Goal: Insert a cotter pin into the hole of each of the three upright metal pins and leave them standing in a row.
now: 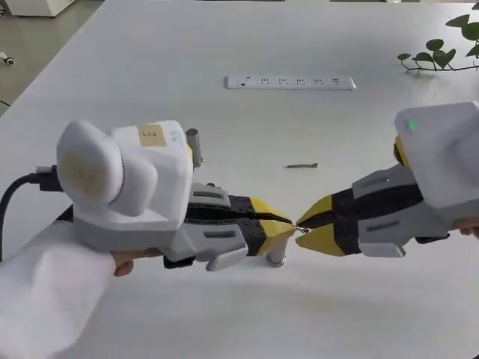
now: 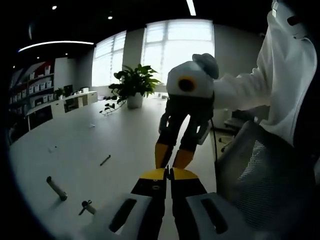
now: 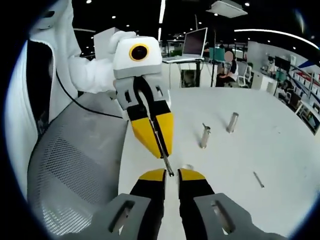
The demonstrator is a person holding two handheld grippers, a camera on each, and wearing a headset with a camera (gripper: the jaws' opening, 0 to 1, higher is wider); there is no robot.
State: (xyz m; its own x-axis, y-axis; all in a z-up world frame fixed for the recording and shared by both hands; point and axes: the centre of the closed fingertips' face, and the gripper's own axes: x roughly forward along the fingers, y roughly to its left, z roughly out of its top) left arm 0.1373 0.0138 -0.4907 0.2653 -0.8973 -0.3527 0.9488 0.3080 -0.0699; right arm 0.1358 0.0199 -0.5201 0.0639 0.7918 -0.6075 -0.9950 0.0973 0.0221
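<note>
I am watching the left gripper (image 1: 288, 226) reaching in from the left, its jaws clamping the held cotter pin (image 3: 167, 162), whose thin free end is sticking out past the yellow tips. The right gripper (image 1: 303, 226) is facing it tip to tip from the right, and in the right gripper view its jaws are standing slightly apart, with the end of the held cotter pin lying just at the gap between them and not gripped there. Directly beneath this meeting point the nearest metal pin (image 1: 276, 259) is standing upright on the bench (image 1: 150, 60), just below the jaw tips. I am counting three upright metal pins in all: that one, the middle metal pin (image 3: 205, 136) and the far metal pin (image 3: 232, 122), the three trailing away in a loose line toward the far edge of the bench. The middle metal pin seems to be carrying something thin across its top, though I cannot tell for certain. I am also seeing one loose cotter pin (image 1: 301, 166) lying flat in mid-bench, well apart from the jaws, and one power strip (image 1: 290, 82) lying nearer the far edge.
</note>
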